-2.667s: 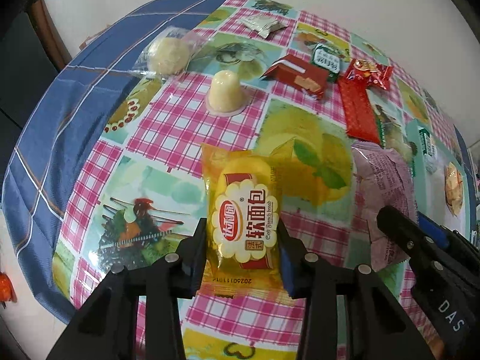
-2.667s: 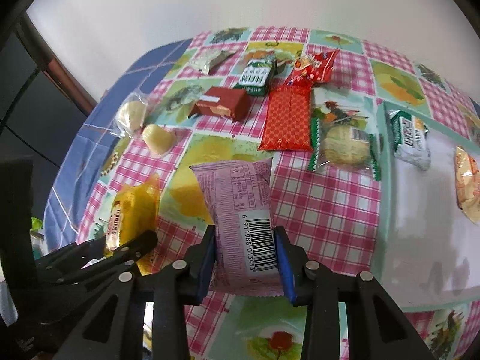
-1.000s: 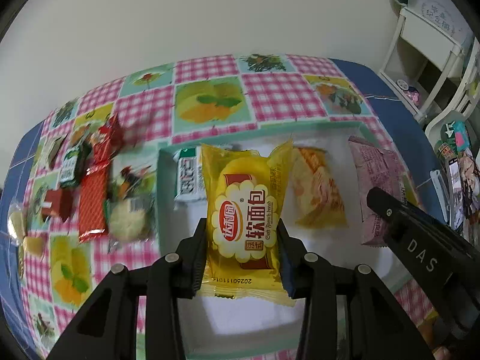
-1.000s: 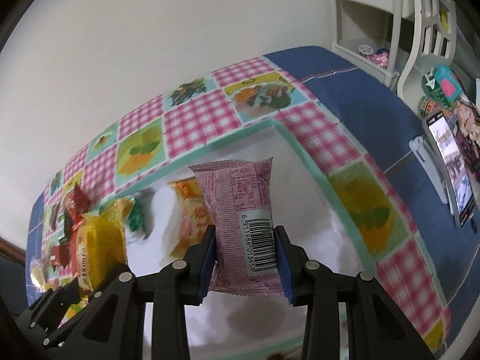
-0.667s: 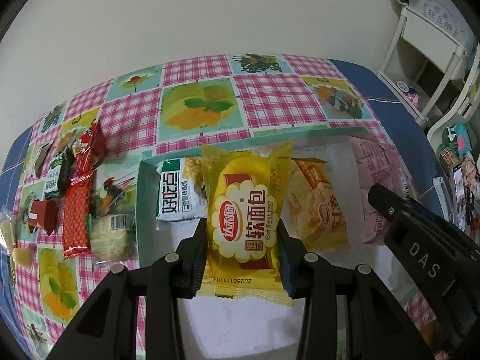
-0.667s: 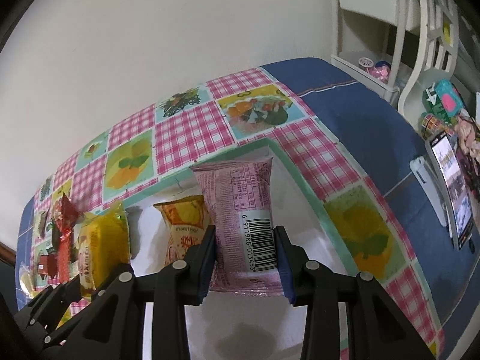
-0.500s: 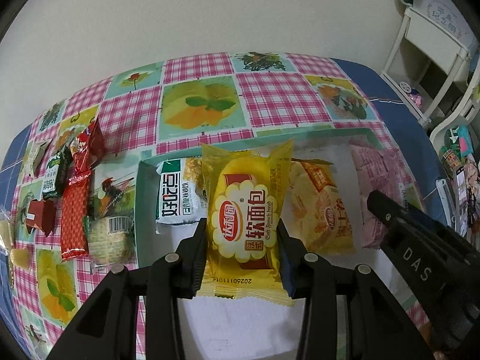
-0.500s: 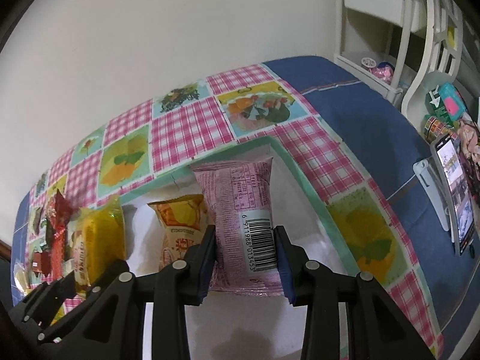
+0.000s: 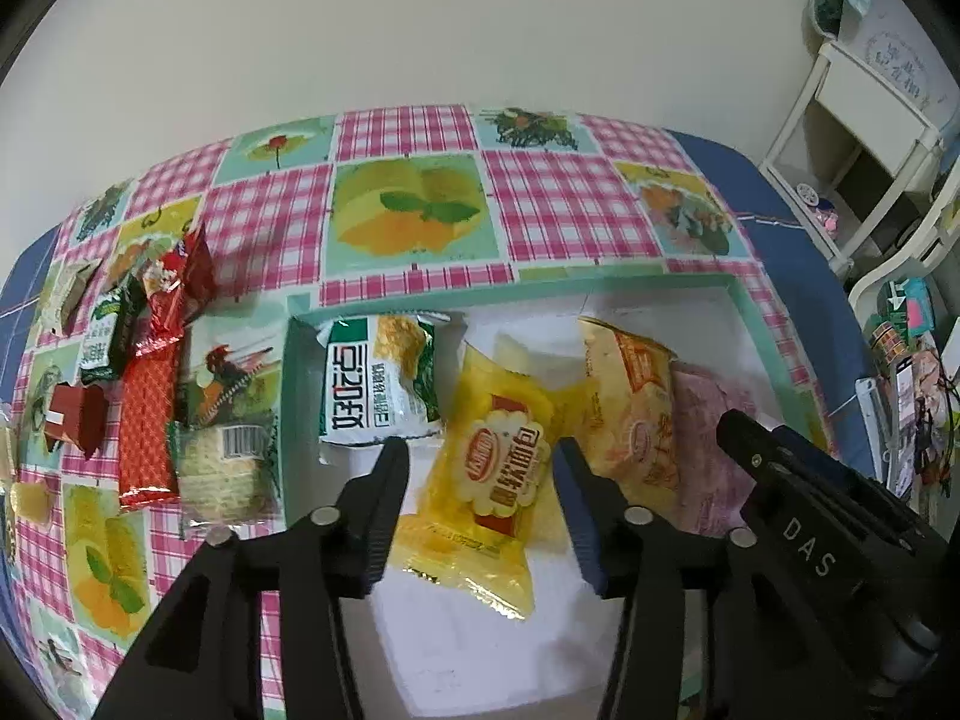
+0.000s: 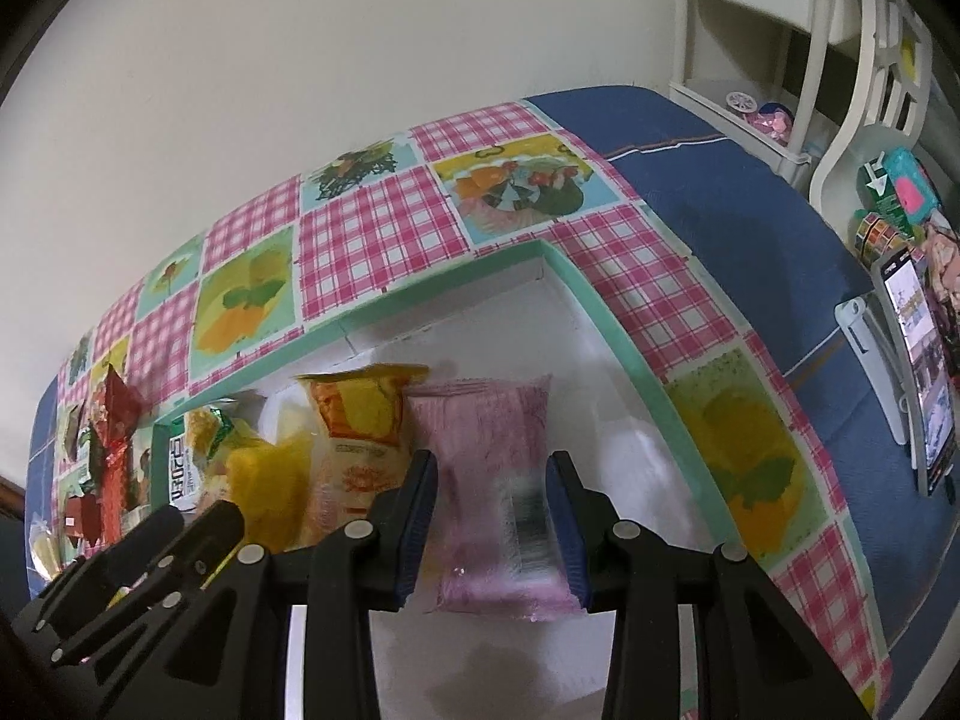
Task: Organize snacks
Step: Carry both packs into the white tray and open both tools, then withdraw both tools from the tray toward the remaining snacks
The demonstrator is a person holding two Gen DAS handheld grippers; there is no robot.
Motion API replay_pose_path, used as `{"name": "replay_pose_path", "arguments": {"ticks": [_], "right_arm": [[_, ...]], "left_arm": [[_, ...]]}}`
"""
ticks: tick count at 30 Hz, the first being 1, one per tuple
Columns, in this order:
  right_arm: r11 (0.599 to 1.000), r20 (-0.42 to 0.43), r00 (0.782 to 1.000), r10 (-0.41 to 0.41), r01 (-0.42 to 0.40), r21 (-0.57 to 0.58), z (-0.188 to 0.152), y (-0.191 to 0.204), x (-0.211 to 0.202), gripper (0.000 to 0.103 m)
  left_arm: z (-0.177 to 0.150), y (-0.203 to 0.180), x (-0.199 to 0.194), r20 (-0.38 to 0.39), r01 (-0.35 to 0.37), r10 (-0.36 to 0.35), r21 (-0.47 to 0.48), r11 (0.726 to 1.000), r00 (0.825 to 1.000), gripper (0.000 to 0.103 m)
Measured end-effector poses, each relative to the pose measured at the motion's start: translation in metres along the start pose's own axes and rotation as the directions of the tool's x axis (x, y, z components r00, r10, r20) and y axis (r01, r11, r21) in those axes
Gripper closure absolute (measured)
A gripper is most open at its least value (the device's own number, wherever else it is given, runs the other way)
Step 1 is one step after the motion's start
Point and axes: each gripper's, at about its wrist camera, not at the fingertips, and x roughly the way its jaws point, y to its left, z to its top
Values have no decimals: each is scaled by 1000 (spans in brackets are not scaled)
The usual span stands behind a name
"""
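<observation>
Four crinkly foil packets in shallow white tray (image 9: 744,324) with mint-green rim. Left gripper (image 9: 480,510) jaws opening, glossy yellow pillow-shaped bread packet (image 9: 489,474) loose between, tilted. Right gripper (image 10: 489,516) jaws opening around blurred pink packet (image 10: 486,480). Checked vinyl tablecloth (image 9: 558,204) beneath.

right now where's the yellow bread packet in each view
Left wrist: the yellow bread packet lies centre, between the opening left tool fingers, in the tray.
Right wrist: lower left, part hidden.
Shared landmark: orange packet beside it.
</observation>
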Motion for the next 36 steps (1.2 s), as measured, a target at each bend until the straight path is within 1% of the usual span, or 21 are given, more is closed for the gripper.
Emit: {"name": "replay_pose_path", "arguments": {"ticks": [2, 3, 4, 7, 8, 10, 11, 12, 14, 17, 20, 24, 25, 27, 31, 34, 36], "right_arm": [[1000, 5, 1000, 1, -1, -9, 1, 3, -6, 54], [1000, 4, 1000, -6, 6, -17, 1, 6, -9, 47], [1000, 3, 1000, -10, 10, -24, 2, 8, -11, 45], [998, -2, 1000, -20, 20, -66, 0, 19, -19, 43], [996, -7, 1000, -25, 24, -84, -2, 23, -21, 42], [995, -15, 1000, -27, 25, -94, -5, 27, -25, 40], [995, -23, 999, -29, 27, -97, -7, 29, -27, 40], [995, -31, 999, -30, 27, -99, -9, 31, -28, 39], [993, -51, 998, -31, 25, -115, -15, 37, -30, 38], [989, -75, 996, -40, 29, -148, -25, 46, -30, 38], [987, -98, 995, -30, 14, -158, -35, 51, -30, 38], [983, -100, 995, -21, 2, -183, -47, 61, -36, 38], [982, -96, 995, -22, 3, -189, -49, 63, -38, 36], [980, -83, 996, -22, 5, -199, -51, 67, -42, 33], [978, -70, 997, -22, 7, -209, -59, 70, -50, 32], [976, -64, 998, -26, 11, -216, -65, 73, -55, 31], [976, -62, 998, -28, 13, -218, -70, 75, -57, 31]], "left_arm": [[0, 2, -4, 0, -5, 5, -6, 1000, 1000, 45], [1, 3, -6, -3, -11, 10, -10, 1000, 1000, 42], [0, 6, -9, -7, -19, 19, -17, 1000, 1000, 40], [-2, 14, -13, -27, -67, 66, -29, 997, 997, 32], [-4, 18, -14, -30, -89, 88, -32, 996, 996, 30], [-6, 26, -18, -25, -106, 106, -39, 994, 994, 30], [-7, 29, -19, -25, -118, 117, -43, 992, 993, 28], [-9, 34, -21, -24, -132, 131, -46, 990, 991, 23], [-12, 44, -26, -12, -154, 153, -57, 986, 988, 19], [-17, 57, -34, 6, -177, 178, -82, 981, 984, 17], [-24, 69, -43, 32, -206, 210, -99, 974, 977, 8], [-31, 81, -54, 59, -247, 255, -124, 961, 965, 8], [-33, 84, -56, 59, -255, 265, -130, 958, 963, 8], [-37, 90, -60, 54, -272, 283, -150, 951, 958, 8], [-48, 104, -65, 22, -315, 326, -199, 928, 945, 8], [-55, 111, -68, 2, -363, 372, -215, 907, 928, 8], [-58, 109, -69, -5, -403, 410, -192, 895, 912, 8]]}}
